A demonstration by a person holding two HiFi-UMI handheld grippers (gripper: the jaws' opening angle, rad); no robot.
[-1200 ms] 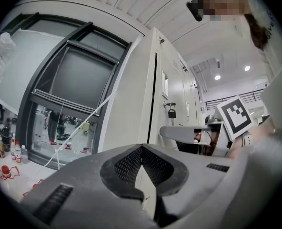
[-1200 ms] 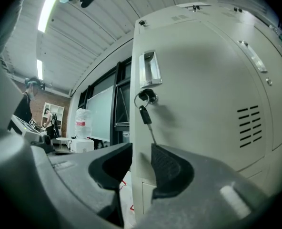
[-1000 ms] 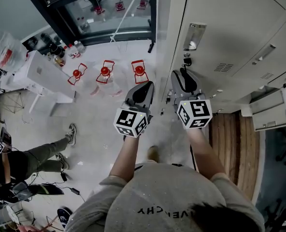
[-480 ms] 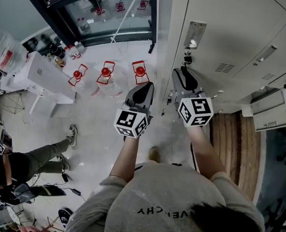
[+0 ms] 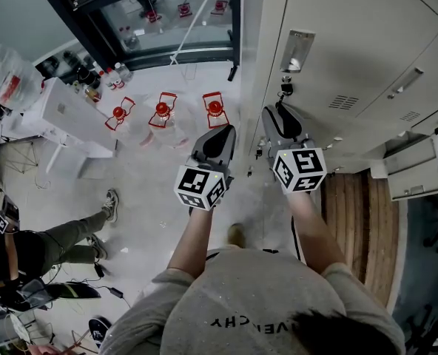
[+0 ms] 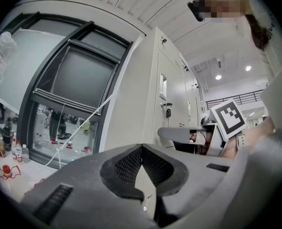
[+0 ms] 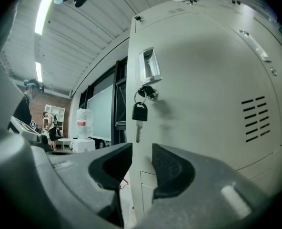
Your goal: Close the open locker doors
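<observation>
bright, even indoor light comes from ceiling strip lights and round spots. both gripper views bulge at the edges with black corners, and the nearest foreground is soft. the key throws a faint shadow on the locker door.

Head cam sits up top looking almost straight down past the person's arms, so the left gripper, the right gripper and the floor show from above, with the locker bank foreshortened on the right. The left gripper view looks level along its own jaws toward the big window, lockers further off to its right, while the right gripper view sits close up against a locker door. The key hanging on that door seems to show in all three, though it's tiny from the head.
</observation>
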